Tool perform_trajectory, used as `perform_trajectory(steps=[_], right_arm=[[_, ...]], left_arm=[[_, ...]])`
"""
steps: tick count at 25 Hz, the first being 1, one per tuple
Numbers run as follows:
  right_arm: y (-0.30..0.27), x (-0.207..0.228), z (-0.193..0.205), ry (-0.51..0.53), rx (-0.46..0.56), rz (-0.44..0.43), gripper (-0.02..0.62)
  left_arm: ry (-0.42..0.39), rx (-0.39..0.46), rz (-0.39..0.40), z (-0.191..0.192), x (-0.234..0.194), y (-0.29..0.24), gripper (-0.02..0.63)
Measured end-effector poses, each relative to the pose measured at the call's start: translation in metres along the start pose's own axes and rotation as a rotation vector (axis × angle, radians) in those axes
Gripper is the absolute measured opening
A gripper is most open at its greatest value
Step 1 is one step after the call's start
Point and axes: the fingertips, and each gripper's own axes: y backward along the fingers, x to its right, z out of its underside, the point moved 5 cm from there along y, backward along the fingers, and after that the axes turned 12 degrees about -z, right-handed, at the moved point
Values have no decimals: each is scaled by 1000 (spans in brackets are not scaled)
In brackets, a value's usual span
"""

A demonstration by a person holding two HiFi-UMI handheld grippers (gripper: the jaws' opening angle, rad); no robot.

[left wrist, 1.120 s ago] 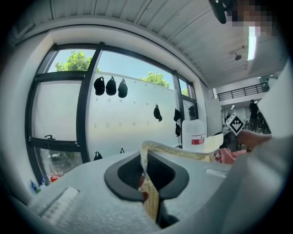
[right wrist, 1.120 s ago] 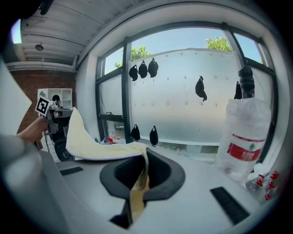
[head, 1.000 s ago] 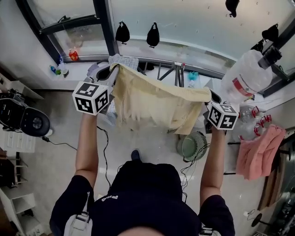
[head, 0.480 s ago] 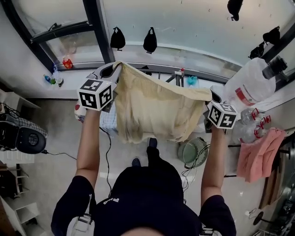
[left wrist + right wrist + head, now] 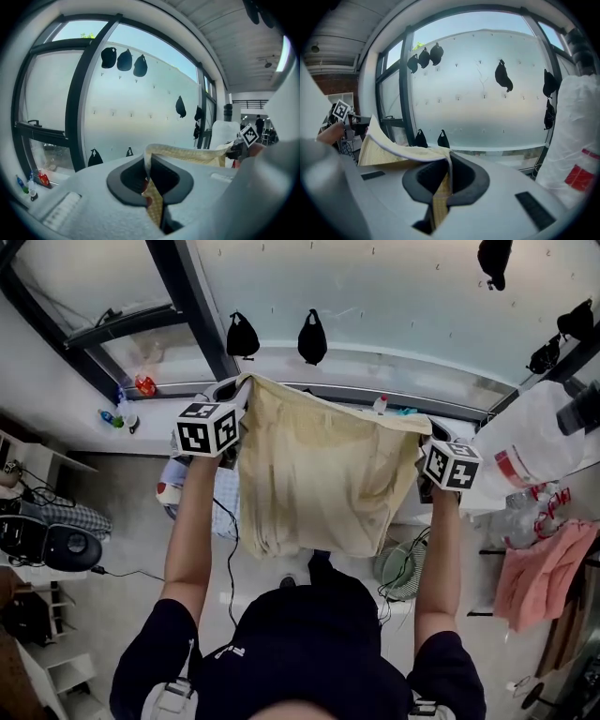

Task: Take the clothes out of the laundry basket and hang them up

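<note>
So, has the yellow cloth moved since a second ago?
Yes. The yellow cloth has gone forward toward the window: its top edge now sits closer beneath the two black bags hanging there.

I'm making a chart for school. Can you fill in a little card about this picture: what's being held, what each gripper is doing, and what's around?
Held thing: pale yellow fabric garment, spread wide between the two grippers
Left gripper: shut on one top corner of the garment
Right gripper: shut on the other top corner
Behind: frosted window with small black objects hanging on it
At the right: pink cloth, hanging
</note>
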Motion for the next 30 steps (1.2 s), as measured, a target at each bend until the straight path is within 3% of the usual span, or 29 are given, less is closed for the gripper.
perform_trajectory(steps=[13,23,27,29,30], right_arm=[[-111,58,11,-71,-95,-19,8],[-173,82,54,-135,-186,-20,8],[-189,94,74,-151,-217,7,14],[-196,97,86,-153,-261,18,86],[-199,97,91,-155,-285,15,181]], left_arm=[[56,-127,-73,36,-20,-121,25],[117,-252,-129,108,-25,-184,25],[112,-345,-163,144,-31,-198,26],[105,-405,-176,165,-34,-200,28],[109,-436,-177,175,-35,-200,28]])
